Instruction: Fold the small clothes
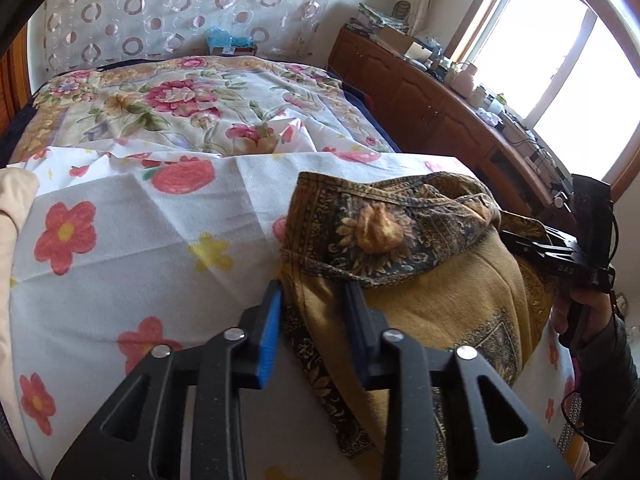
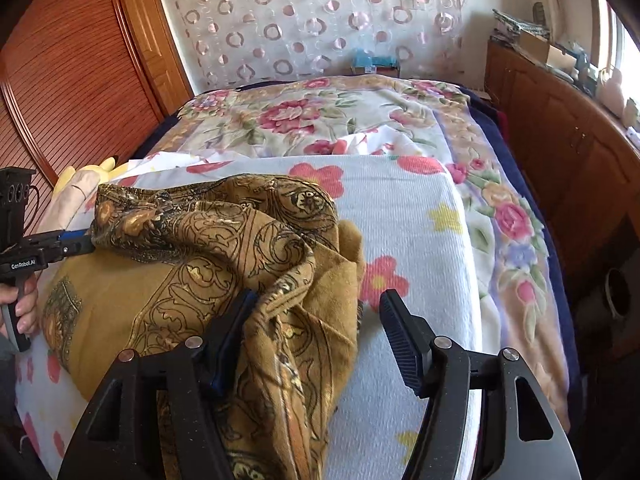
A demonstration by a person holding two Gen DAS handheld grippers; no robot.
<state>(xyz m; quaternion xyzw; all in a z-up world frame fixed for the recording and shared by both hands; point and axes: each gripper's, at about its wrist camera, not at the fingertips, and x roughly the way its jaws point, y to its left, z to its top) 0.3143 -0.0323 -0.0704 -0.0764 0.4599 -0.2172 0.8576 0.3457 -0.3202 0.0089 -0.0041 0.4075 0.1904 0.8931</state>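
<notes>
On the bed (image 2: pixel 400 208), my left gripper (image 1: pixel 312 292) pinches a mustard patterned cloth (image 2: pixel 248 240); my right gripper (image 2: pixel 316 308) straddles it, fingers apart.

Daylight from window (image 1: pixel 560 80) at right, blown out to white glare in left wrist view. Bed (image 1: pixel 160 220) brightly and evenly lit; soft shadows in cloth folds. Strong fisheye bending, dark vignette at corners. Both views sharp, near fingers (image 2: pixel 404 340) slightly soft.

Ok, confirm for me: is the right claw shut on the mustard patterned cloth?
No, the right claw stands wide open, with the mustard patterned cloth draped over only one finger.
</notes>
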